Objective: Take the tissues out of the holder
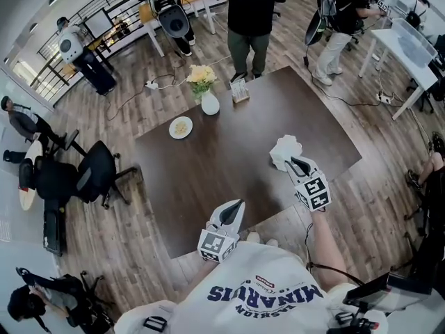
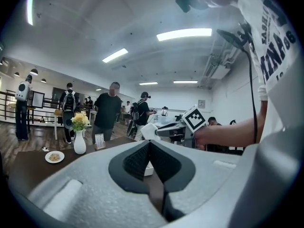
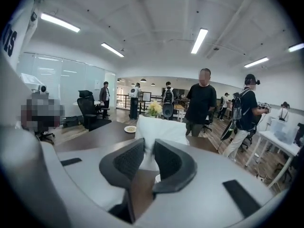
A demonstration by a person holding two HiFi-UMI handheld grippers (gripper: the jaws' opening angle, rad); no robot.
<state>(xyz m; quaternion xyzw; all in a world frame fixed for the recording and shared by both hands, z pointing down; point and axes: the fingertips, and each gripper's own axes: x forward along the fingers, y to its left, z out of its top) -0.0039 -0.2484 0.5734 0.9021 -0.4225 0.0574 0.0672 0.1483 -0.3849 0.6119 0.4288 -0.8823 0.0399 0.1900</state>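
A white tissue (image 1: 284, 147) stands up in a crumpled bunch over the right part of the dark table (image 1: 229, 165). My right gripper (image 1: 293, 161) is shut on it from the near side. In the right gripper view the tissue (image 3: 161, 129) rises between the pads, and a small white piece of the holder (image 3: 156, 177) shows below the jaws. My left gripper (image 1: 238, 204) hangs over the table's front edge, shut and empty. From the left gripper view the tissue (image 2: 147, 131) and the right gripper (image 2: 164, 129) are raised over the white holder (image 2: 148, 168).
A white vase of yellow flowers (image 1: 206, 97), a small plate (image 1: 181, 127) and a card stand (image 1: 240, 90) sit at the table's far side. A person (image 1: 250, 12) stands just beyond the far edge. A black office chair (image 1: 94, 174) is to the left.
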